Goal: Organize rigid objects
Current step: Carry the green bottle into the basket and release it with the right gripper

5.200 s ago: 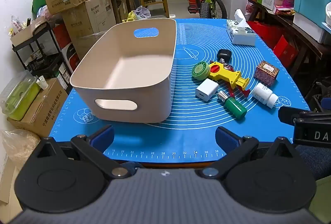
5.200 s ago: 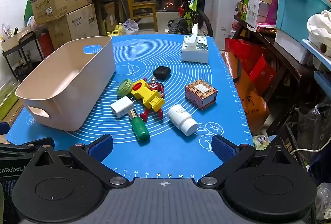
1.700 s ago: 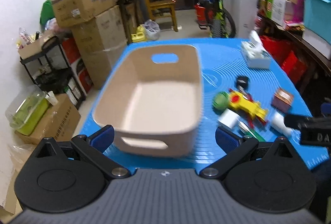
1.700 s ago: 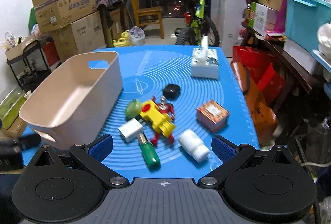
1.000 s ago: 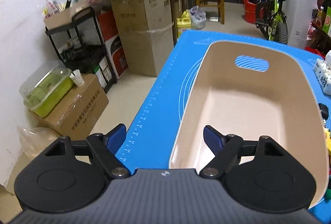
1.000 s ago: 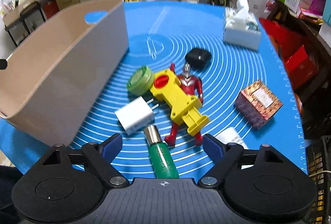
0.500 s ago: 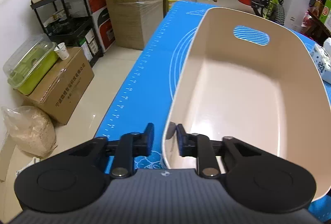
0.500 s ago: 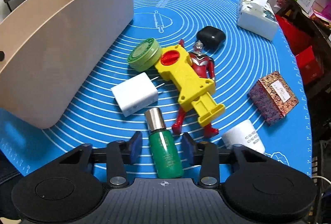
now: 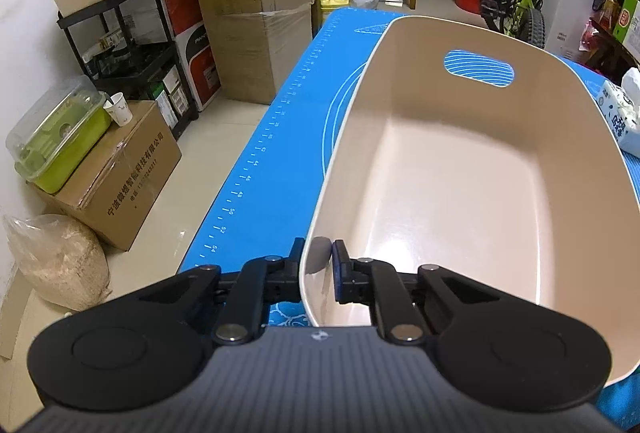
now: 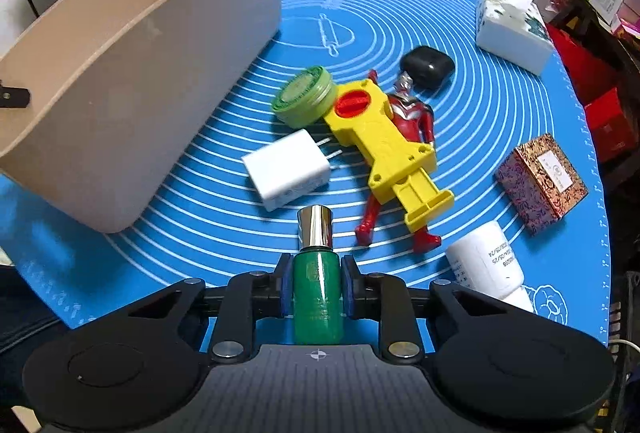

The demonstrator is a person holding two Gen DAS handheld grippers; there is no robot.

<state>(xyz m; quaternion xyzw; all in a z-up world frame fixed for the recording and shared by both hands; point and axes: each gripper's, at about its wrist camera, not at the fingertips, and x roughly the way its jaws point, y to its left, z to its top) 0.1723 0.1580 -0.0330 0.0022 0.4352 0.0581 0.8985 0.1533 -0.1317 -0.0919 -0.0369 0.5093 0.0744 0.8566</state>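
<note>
- Ruler numbers 46, 48, 50, 52, 54 run along the blue mat (image 9: 256, 189) edge, ahead-left of the left tool.
- "2026/05/24" on the white bottle (image 10: 484, 265), right of the right tool.

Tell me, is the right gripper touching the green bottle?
Touching. In the right wrist view, the right gripper has both pads pressed against the sides of the green bottle, with no gap showing on either side.

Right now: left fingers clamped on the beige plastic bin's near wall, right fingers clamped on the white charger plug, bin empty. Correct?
One error. The right gripper is clamped on the green bottle with the silver cap, not the white charger plug, which lies untouched on the blue mat; the right wrist view shows it. The left gripper does pinch the beige plastic bin wall, and the bin is empty.
</note>
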